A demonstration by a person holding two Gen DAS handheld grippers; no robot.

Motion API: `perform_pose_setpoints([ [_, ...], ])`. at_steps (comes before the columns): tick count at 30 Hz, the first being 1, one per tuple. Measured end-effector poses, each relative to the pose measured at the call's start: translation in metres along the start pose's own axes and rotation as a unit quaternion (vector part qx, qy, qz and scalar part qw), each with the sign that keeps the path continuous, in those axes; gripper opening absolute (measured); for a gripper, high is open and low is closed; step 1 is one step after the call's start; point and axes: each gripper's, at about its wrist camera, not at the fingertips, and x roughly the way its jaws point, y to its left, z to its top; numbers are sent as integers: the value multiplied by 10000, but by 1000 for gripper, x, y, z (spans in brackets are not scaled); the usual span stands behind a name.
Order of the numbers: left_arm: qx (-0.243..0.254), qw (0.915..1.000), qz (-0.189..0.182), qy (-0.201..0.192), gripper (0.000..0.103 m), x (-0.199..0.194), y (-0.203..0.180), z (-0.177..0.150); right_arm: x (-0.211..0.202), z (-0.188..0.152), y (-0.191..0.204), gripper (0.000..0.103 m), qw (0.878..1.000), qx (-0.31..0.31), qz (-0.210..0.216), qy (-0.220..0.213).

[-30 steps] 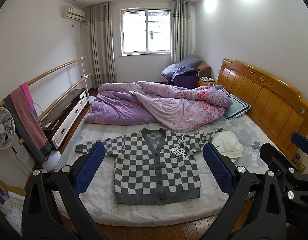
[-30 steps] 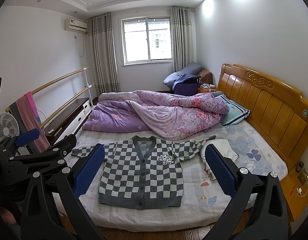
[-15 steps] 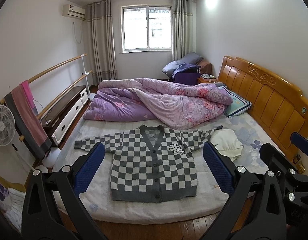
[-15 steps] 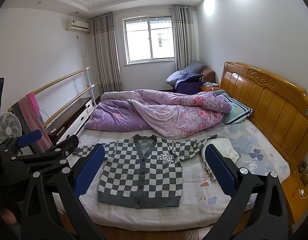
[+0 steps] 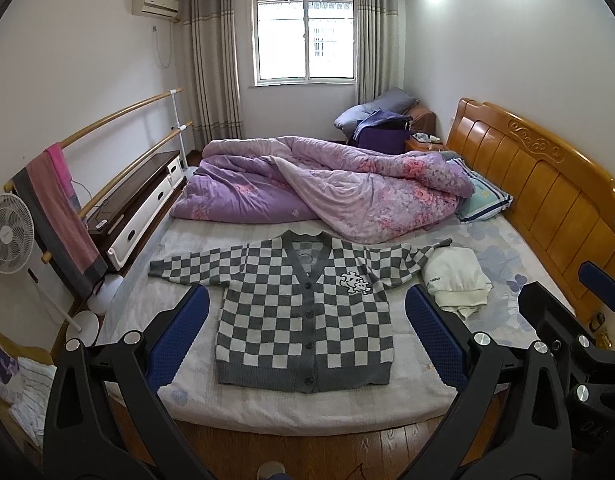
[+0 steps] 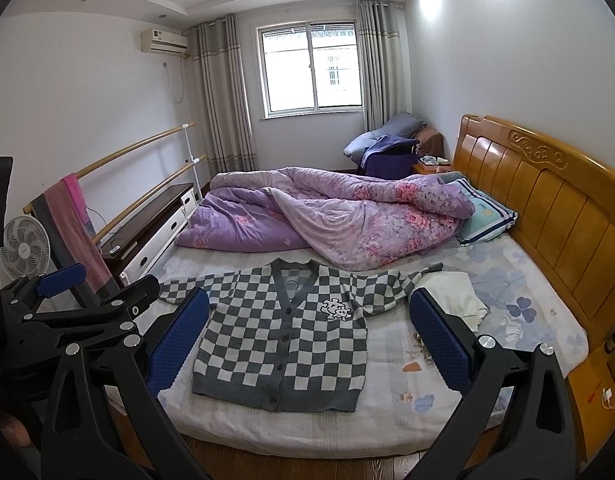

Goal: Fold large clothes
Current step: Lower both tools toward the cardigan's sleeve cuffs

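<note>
A grey-and-white checked cardigan lies flat and buttoned on the near part of the bed, sleeves spread to both sides. Its right sleeve end runs under a folded white garment. My left gripper hangs open in front of the bed's foot edge, well short of the cardigan, nothing between its blue pads. My right gripper is open too, at the same distance, and empty. In the right wrist view the left gripper's frame shows at the left.
A crumpled purple quilt fills the far half of the bed, with a striped pillow by the wooden headboard. Left of the bed stand a low cabinet, a rail with towels and a white fan. Wooden floor lies below.
Both grippers have drawn back and up from the bed, so the cardigan looks smaller and more floor shows. Nothing on the bed has moved.
</note>
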Motion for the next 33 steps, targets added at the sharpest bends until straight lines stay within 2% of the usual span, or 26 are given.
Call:
perform_pose_setpoints([
  [6,16,9999,47,116,98,41,12,10,37,4,4,97,9999,36,16,130],
  [10,15,9998,-46,212,98,78,35,23,71,11,19,97,9997,46,-52,242],
  [19,98,9979,-241,601,98,194,119,70,180,43,80,97,9976,83,-291,616],
  [22,99,9965,-343,759,98,233,150,83,216,51,102,97,9974,46,-402,596],
  [25,75,9966,-282,773,98,273,182,92,258,57,128,97,9976,-20,-465,518],
  [28,-23,9958,-264,876,98,312,216,98,297,61,152,97,9980,-53,-439,450],
  [33,-198,9925,-156,1199,98,380,272,94,363,56,194,97,9977,-157,-333,578],
])
